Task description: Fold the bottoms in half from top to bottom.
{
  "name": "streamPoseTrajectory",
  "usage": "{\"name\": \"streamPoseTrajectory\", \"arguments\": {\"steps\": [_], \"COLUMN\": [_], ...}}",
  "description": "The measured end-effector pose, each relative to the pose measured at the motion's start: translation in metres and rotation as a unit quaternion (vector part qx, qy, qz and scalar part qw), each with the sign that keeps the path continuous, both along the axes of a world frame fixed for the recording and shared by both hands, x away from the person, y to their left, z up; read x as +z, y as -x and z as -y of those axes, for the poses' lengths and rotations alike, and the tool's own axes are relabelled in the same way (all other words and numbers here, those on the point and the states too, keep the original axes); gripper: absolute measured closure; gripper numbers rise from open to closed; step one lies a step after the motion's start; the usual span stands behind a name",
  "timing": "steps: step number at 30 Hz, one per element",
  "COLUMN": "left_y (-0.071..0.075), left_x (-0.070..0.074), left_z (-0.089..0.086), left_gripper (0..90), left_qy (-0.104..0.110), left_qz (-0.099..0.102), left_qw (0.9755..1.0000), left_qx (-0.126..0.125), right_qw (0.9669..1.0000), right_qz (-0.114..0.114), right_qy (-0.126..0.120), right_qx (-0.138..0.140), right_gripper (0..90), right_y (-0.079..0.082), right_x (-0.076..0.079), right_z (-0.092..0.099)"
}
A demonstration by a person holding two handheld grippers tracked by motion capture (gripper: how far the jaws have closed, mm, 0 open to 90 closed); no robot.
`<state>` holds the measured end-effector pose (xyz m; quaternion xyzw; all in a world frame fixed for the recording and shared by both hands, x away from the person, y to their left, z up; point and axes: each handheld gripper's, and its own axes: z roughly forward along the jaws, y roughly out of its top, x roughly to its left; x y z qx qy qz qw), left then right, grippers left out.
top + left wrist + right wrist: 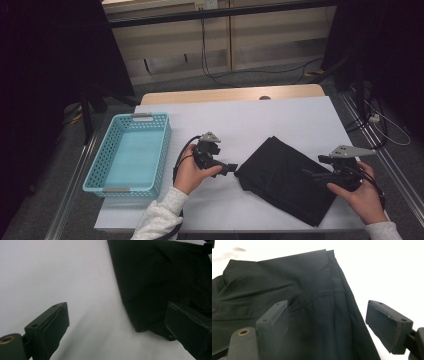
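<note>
A folded black garment (285,177) lies on the white table (280,117), right of centre. My left gripper (233,168) points at its left corner, jaws open and apart from the cloth; in the left gripper view that corner (160,285) lies just ahead of the left gripper (125,322), near its right jaw. My right gripper (312,173) hovers over the garment's right side with its jaws wide and nothing pressed between them. In the right gripper view the cloth and its seams (312,297) lie under the right gripper (329,320).
A light blue plastic basket (131,152) stands at the table's left side, with nothing visible inside. Bare white table stretches behind the garment. Cables and dark stands sit on the floor beyond the table's far edge.
</note>
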<state>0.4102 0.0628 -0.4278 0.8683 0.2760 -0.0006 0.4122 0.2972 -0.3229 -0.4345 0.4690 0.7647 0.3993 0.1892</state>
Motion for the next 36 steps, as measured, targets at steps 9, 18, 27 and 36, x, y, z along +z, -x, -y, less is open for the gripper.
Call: {"name": "streamPoseTrajectory", "arguments": {"steps": [9,18,27,36], "left_y": [0.006,0.010,0.014,0.020], "left_x": [-0.005,-0.013,-0.024,-0.024], "left_z": [0.010,0.018,0.028,0.032], "left_gripper": [5.9,12.4,14.5,26.7], "left_qy": [-0.009,-0.014,-0.038,-0.058], "left_qz": [-0.006,-0.019,-0.014,0.013], "left_qw": [0.9999,0.9994,0.9986,0.9974], "left_qx": [-0.008,-0.024,-0.034,-0.041], "right_qw": [1.0000,1.0000,1.0000,1.0000], "right_qz": [0.002,0.002,0.002,-0.001], "right_qy": [0.002,0.002,0.002,0.001], "right_qx": [0.000,-0.001,0.002,0.005], "right_gripper": [18.0,18.0,18.0,18.1], "right_y": [0.000,0.000,0.000,0.000], "right_x": [0.000,-0.001,-0.001,-0.002], "right_z": [-0.001,-0.001,-0.001,-0.001]}}
